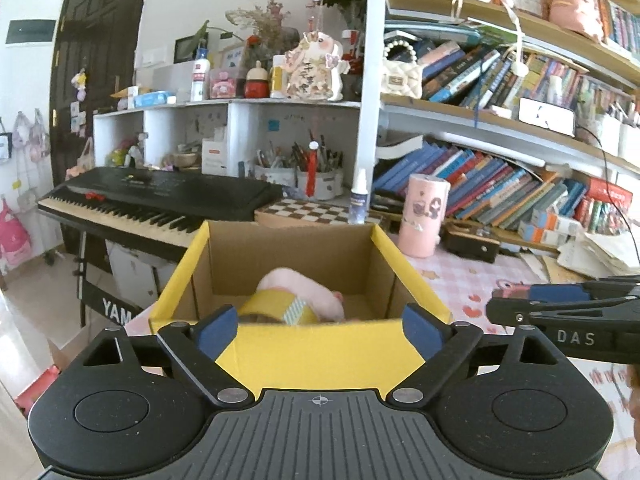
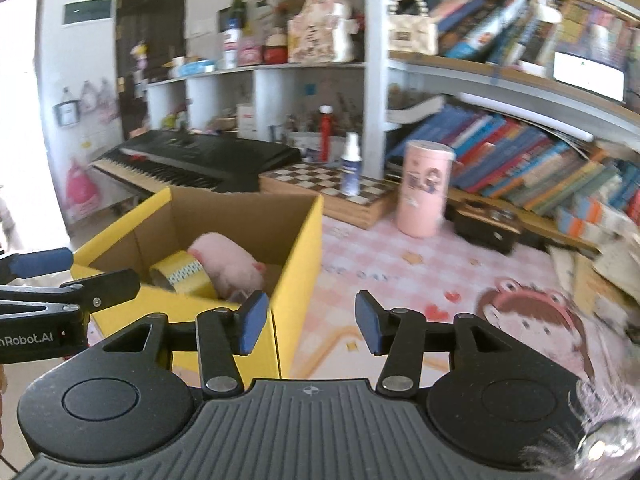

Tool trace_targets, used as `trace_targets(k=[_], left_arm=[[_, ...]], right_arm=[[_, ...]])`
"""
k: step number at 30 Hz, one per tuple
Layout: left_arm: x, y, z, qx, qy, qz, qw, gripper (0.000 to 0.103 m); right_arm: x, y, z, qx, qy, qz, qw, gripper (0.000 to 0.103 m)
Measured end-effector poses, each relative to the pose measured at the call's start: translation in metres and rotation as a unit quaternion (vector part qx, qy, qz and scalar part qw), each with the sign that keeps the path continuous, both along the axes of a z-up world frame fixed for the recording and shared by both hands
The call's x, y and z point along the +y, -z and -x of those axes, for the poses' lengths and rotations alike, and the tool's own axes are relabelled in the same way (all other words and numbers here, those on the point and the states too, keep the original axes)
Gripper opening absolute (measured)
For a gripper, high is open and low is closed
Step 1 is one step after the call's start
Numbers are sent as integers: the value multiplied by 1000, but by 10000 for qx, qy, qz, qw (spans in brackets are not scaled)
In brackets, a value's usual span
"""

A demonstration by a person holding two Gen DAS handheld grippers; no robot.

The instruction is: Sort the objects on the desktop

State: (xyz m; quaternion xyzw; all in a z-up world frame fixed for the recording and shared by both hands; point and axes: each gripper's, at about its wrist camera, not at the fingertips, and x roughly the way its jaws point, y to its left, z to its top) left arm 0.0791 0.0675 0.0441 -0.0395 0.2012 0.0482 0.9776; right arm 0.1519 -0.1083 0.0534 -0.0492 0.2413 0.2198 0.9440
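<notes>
A yellow cardboard box [image 1: 304,354] [image 2: 298,280] stands open on the pink desk mat. Inside it lie a pink plush toy [image 1: 310,290] [image 2: 228,266] and a roll of yellow tape [image 1: 276,308] [image 2: 184,274]. My left gripper [image 1: 318,328] is open and empty, just above the box's near wall. It also shows in the right wrist view [image 2: 68,276] at the far left. My right gripper [image 2: 310,322] is open and empty, over the mat beside the box's right wall. It shows from the side in the left wrist view [image 1: 520,304].
A pink cylinder tin [image 1: 424,216] [image 2: 426,188], a spray bottle [image 1: 358,196] [image 2: 351,164] on a chessboard [image 2: 328,182] and a black box [image 1: 472,242] stand behind the box. Bookshelves [image 1: 500,184] fill the right. A keyboard [image 1: 152,200] is at the left.
</notes>
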Motion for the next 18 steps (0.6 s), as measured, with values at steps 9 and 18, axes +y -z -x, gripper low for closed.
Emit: trace_targets(k=[9,18], left_arm=[[-16,13,41,146,164,-149,9996,98],[-32,24,67,261,342,-425,9982,99]], right_arm=[[-17,17,68,-32,784,80,9969,67],[-33,35,117,65,1480,161,9888,96]])
